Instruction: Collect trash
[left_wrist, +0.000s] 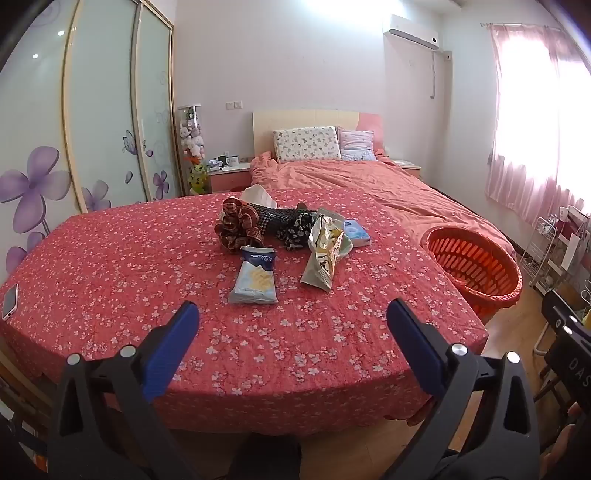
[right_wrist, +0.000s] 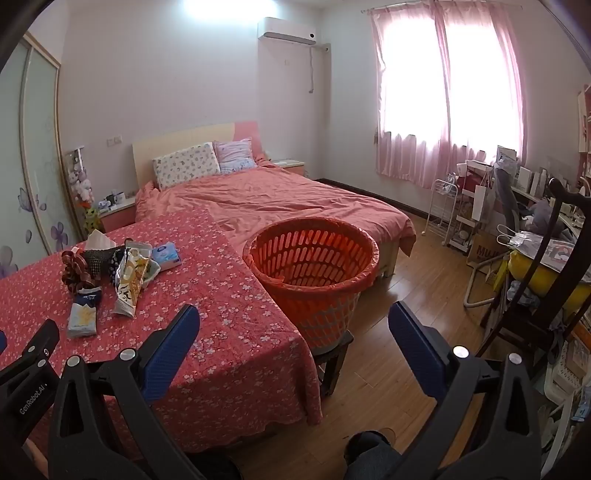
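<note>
Collecting has not yet begun, by the look of the layout: every wrapper lies on the bench (left_wrist: 110, 266), and the orange basket (right_wrist: 314, 258) shows no trash in the part of its interior that is visible.

Left tongs (left_wrist: 293, 314): spread wide, nothing between the pads, poised above the near edge of the bench and aimed at the litter.

Blue-and-white snack packet (left_wrist: 255, 277): nearest item to the left tongs, lying flat. Its long axis runs near to far, with the torn dark-blue mouth at the far end and the sealed end toward the tongs.

Gold foil bag (left_wrist: 323, 254): just right of the blue packet, crumpled and partly raised. Its long axis also runs near to far, tilted slightly, with the open, ragged mouth at the far end.

Behind both lies a dark heap of patterned fabric (left_wrist: 258, 221), with a tissue pack (left_wrist: 356, 230) at its right.

Right tongs (right_wrist: 293, 314): spread wide, empty, hanging over the right edge of the bench, with the basket just beyond them on a low stool.

Next move, as judged: advance the left tongs to the blue packet and close the pads across its short width, near the sealed end. A flat packet on cloth calls for a low, shallow approach, or the pads may pinch the cover instead.
</note>
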